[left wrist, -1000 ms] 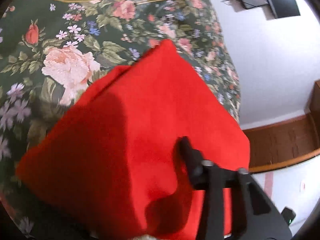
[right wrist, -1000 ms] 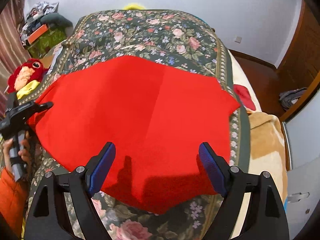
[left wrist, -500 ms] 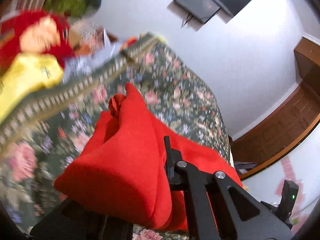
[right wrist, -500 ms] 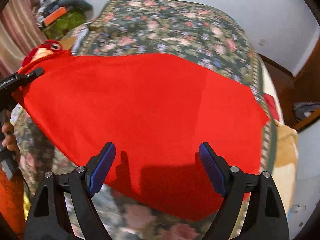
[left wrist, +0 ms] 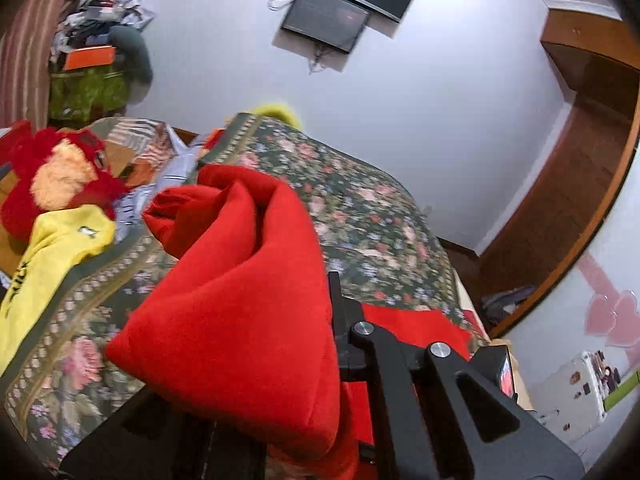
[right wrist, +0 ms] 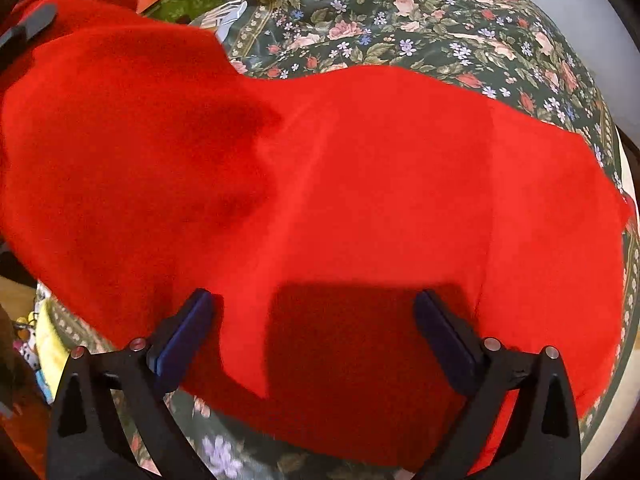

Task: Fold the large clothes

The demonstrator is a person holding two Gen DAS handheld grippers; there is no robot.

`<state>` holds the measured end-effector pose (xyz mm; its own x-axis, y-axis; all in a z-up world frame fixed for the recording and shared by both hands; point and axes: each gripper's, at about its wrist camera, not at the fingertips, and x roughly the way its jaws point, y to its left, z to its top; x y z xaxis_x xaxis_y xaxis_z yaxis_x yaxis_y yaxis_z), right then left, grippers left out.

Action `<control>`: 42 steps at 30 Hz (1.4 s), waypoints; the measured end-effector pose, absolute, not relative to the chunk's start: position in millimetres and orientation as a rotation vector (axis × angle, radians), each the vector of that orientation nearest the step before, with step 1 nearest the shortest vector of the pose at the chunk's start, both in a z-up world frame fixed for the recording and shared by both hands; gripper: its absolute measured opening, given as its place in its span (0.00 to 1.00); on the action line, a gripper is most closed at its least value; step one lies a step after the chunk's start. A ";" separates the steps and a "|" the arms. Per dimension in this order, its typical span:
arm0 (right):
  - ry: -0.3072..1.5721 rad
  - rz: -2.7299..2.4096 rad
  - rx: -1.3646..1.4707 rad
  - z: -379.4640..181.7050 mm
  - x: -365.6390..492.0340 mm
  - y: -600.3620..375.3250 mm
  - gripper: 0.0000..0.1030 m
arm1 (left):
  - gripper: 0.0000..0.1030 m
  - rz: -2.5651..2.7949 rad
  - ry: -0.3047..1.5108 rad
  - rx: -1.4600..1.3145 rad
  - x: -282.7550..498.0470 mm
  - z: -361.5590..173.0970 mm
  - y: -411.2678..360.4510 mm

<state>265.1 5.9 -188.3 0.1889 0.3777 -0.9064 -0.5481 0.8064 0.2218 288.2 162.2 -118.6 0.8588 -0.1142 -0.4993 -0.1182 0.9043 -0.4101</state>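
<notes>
Our left gripper (left wrist: 320,380) is clamped on the red garment (right wrist: 340,184), bunched center frame; right gripper (right wrist: 312,328) gapes above it.

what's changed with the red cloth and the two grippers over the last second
The left gripper, shut on the red garment, has lifted its side off the floral bedspread and carried it up toward the right side, so that edge now rises in a bunched fold. The right gripper has stayed open above the near edge, gripping nothing. The right part of the garment still lies flat on the bedspread.
</notes>
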 end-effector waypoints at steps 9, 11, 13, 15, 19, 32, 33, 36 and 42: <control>1.084 0.482 0.024 -150.7 260.4 -120.1 0.97 | 0.04 -0.172 0.597 -0.343 325.5 -100.8 51.7; 1.078 0.434 0.070 -152.0 259.2 -151.9 0.97 | 0.04 -0.218 0.624 -0.305 334.6 -105.9 17.7; 1.082 0.392 0.103 -152.9 257.1 -177.1 0.97 | 0.04 -0.266 0.662 -0.286 343.2 -118.2 -9.9; 1.083 0.359 0.132 -154.6 256.4 -198.3 0.97 | 0.04 -0.321 0.725 -0.276 351.7 -136.5 -33.0; 1.089 0.302 0.182 -157.2 249.5 -234.9 0.97 | 0.04 -0.427 0.928 -0.294 367.1 -188.0 -66.1; 1.043 0.301 0.230 -140.7 228.1 -257.9 0.97 | 0.63 -0.506 0.965 -0.189 317.4 -164.2 -88.0; 1.034 0.313 0.235 -135.8 226.8 -254.2 0.97 | 0.63 -0.500 0.930 -0.159 311.8 -155.1 -85.8; 1.016 0.361 0.241 -126.1 223.6 -240.3 0.97 | 0.70 -0.394 0.834 -0.055 298.7 -132.8 -72.6; 0.984 0.472 0.248 -119.0 228.3 -203.3 0.97 | 0.87 -0.159 0.709 0.058 281.9 -122.6 -17.2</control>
<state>228.3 -203.3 -119.0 0.4638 0.4891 -0.7387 -0.2697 0.8722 0.4081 281.9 -17.2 -122.6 0.7474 -0.1256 -0.6524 0.1648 0.9863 -0.0011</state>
